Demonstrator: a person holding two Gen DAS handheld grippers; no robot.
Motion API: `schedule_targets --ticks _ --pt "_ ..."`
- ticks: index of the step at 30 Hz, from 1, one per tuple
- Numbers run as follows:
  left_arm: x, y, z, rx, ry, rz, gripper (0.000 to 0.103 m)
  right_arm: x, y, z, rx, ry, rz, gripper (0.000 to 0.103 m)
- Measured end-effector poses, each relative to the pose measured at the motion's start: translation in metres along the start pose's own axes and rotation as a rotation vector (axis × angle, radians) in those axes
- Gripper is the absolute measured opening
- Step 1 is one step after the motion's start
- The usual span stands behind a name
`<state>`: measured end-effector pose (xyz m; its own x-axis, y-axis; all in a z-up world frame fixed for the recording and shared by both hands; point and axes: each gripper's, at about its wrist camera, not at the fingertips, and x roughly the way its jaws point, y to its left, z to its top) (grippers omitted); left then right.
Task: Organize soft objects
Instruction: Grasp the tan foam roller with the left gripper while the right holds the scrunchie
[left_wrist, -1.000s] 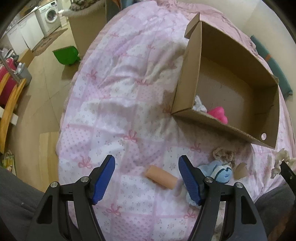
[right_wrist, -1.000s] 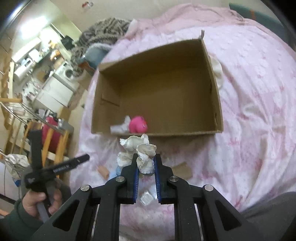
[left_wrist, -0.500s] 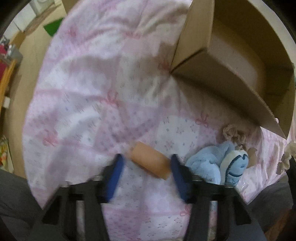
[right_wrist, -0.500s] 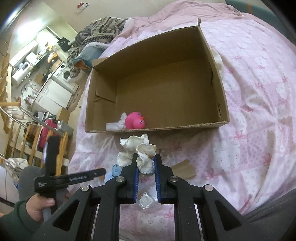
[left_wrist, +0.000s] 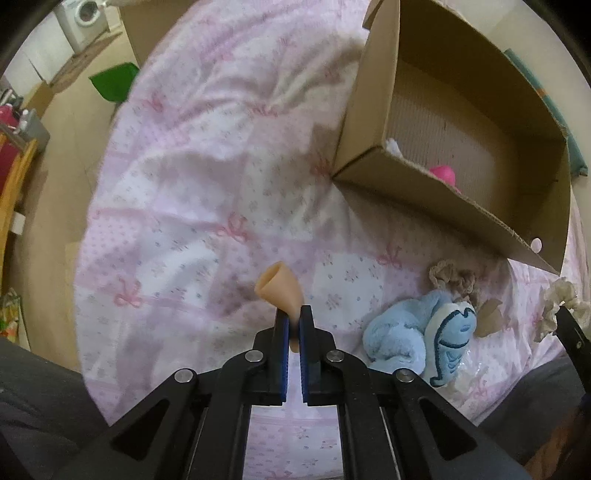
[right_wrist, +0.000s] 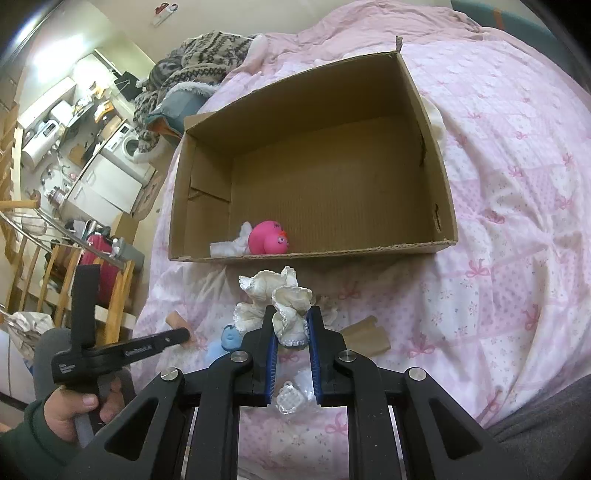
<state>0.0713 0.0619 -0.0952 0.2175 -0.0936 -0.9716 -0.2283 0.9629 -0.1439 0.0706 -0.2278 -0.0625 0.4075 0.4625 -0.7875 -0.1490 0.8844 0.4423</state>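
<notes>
The left gripper (left_wrist: 293, 325) has its blue-padded jaws pinched nearly together on a soft peach-coloured tube (left_wrist: 279, 290), whose open, flared end sticks up and away past the fingertips above the pink quilted bedspread with bow prints (left_wrist: 207, 192). The right gripper (right_wrist: 291, 326) has its jaws drawn in on a cream ruffled fabric scrunchie (right_wrist: 284, 299), which bulges out in front of the pads and hangs in front of the near wall of the open brown cardboard box (right_wrist: 443, 177). That box sits on the bedspread, and in its near left corner lie a round bright pink plush toy (right_wrist: 267, 238) and, touching it on the left, a small white fabric piece (right_wrist: 231, 245). On the bedspread just in front of the box, in the left wrist view, a light blue plush toy with a stitched face (left_wrist: 417, 339) lies beside a beige ruffled scrunchie (left_wrist: 452, 277), with a small scrap of brown cardboard (left_wrist: 489, 317) just to their right. A small clear plastic item (right_wrist: 290, 400) rests on the bedspread under the right gripper.
</notes>
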Motion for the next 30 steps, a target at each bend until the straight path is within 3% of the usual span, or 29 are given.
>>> schedule_targets --ticks 13,30 --pt "-0.015 -0.015 -0.005 0.078 -0.089 0.037 0.005 0.000 0.003 -0.001 -0.013 -0.002 -0.010 0.017" --pt "-0.026 -0.015 -0.005 0.067 -0.148 0.051 0.005 0.000 0.003 -0.001 -0.018 -0.001 -0.005 0.017"
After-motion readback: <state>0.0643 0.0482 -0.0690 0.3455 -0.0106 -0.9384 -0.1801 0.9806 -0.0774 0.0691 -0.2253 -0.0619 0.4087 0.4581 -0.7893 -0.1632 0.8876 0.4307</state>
